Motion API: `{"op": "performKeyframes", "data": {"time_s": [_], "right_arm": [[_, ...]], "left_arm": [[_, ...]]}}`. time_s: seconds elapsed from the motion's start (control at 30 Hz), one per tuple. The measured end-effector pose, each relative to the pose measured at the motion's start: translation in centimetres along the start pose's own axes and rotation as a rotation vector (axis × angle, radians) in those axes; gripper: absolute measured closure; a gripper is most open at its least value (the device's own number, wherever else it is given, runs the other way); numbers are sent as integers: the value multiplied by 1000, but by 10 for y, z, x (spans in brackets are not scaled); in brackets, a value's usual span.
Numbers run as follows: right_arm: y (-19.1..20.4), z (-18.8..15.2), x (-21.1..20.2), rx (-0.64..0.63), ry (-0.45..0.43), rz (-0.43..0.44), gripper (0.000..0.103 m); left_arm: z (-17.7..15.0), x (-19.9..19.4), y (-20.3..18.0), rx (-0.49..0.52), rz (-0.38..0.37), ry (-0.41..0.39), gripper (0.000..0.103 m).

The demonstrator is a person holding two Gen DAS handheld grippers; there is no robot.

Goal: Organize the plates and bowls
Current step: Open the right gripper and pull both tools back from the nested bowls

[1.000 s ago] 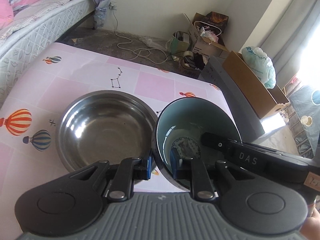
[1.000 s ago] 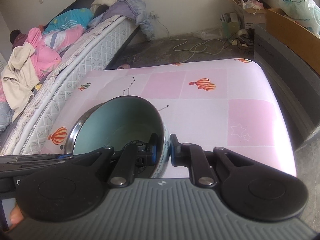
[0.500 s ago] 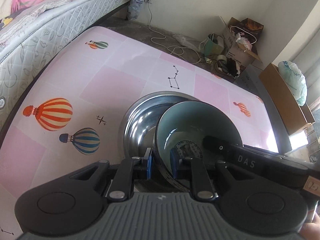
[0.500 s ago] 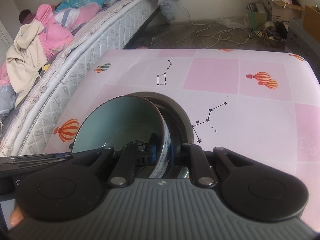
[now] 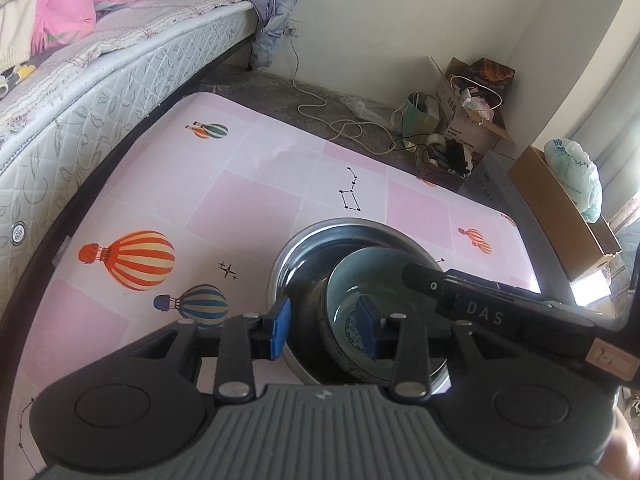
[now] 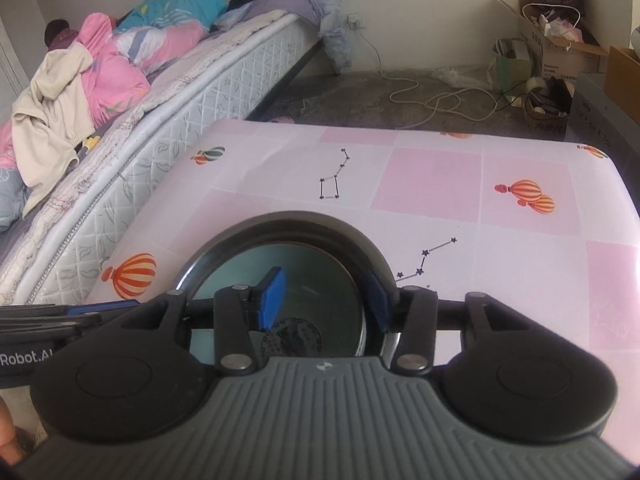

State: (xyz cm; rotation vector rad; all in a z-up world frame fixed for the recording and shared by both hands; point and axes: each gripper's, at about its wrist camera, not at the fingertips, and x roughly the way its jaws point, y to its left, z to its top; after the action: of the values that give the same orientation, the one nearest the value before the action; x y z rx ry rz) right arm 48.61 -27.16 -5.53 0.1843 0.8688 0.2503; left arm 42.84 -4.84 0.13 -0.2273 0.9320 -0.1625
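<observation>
A teal-glazed ceramic bowl (image 5: 360, 276) with a dark outside sits nested inside a larger steel bowl (image 5: 320, 236) on the pink table. It also shows in the right wrist view (image 6: 296, 264), inside the steel bowl (image 6: 304, 220). My left gripper (image 5: 325, 330) is open, its blue pads (image 5: 282, 326) straddling the near walls of both bowls without clamping. My right gripper (image 6: 326, 300) is open too, one pad inside the teal bowl and one outside the steel rim. The right gripper's body (image 5: 480, 304) crosses the left wrist view.
The pink tablecloth (image 5: 248, 200) with balloon prints covers the table. A bed (image 6: 120, 92) runs along the left edge. Cardboard boxes (image 5: 472, 100), bags and a white cable (image 6: 436, 100) lie on the floor beyond the far edge.
The teal bowl was carried left over the steel bowl and set down inside it. Both grippers, shut on its rim before, have opened and let go.
</observation>
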Motion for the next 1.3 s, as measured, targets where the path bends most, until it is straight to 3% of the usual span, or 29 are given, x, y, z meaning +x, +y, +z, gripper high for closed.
{"op": "performKeyframes", "data": {"time_s": [0.27,0.4,0.53,0.67,0.8,0.97,1.03,1.13,1.3], "right_arm": [[4,1,-72,52,-88,80,56],[1,-22,-139,73,-131,138,49],[2,-62,-204,59,-164,135,38],[13,-116,-256,43,-189,132,25],[28,-170,-293,59,-213,141,19],[55,-228,-320,95,-215,127,14],[68,-244,-326,93,-215,105,9],[91,-267,-333,55,-225,46,2],[120,-286,-337,-64,-179,-31,1]], "left_arm": [[-14,-61,12,25,-8,-43,40],[-40,-107,21,74,-23,-83,24],[-75,-150,29,148,-5,-125,11],[-120,-191,51,124,-6,-132,7],[-166,-221,71,86,-5,-158,3],[-216,-245,98,-39,1,-163,2],[-233,-249,107,-79,9,-143,1],[-256,-252,116,-100,83,-150,1],[-280,-252,125,-68,117,-129,1]]}}
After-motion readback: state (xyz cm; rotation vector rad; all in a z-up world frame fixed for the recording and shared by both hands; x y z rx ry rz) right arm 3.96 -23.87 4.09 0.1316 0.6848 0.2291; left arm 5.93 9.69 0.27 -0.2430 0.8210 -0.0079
